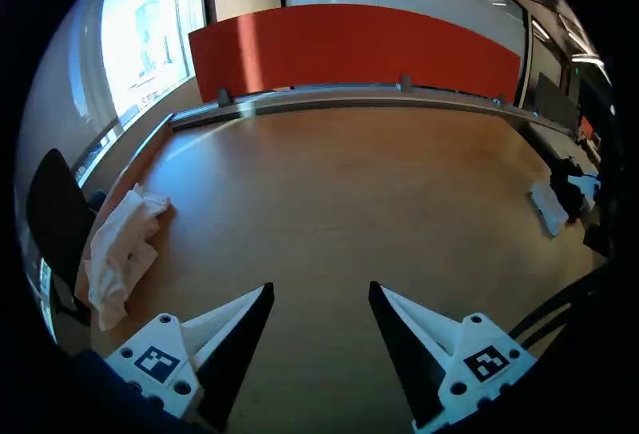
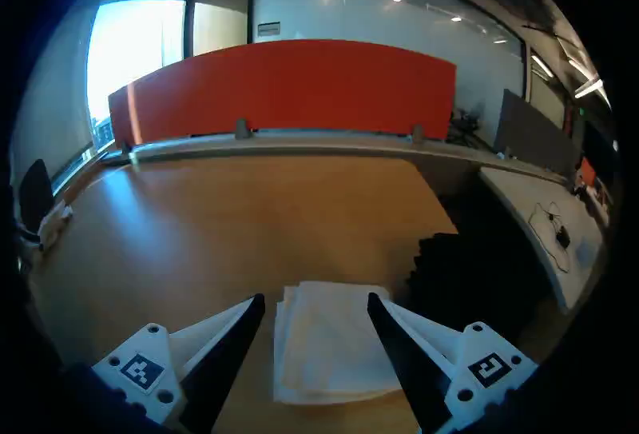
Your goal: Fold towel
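Crumpled white cloth towel (image 1: 120, 254) sits well left of your left gripper (image 1: 320, 284), jaws spread, empty, above wooden table (image 1: 359, 186). Right gripper (image 2: 315, 296) also spread, empty; flat folded white towel (image 2: 331, 346) lies between its fingers. Heap's probably next: pinch one corner, not the bunch.

The right hand-held gripper (image 2: 315, 298) hangs with its two fingers spread wide and nothing between them. Below it a folded white towel (image 2: 331, 346) lies flat on the wooden counter (image 2: 240, 210), near the counter's right edge. An orange partition (image 2: 287, 86) runs along the far edge. At the far left edge sits a small pale cloth (image 2: 54, 222), beside a black chair (image 2: 33, 186).
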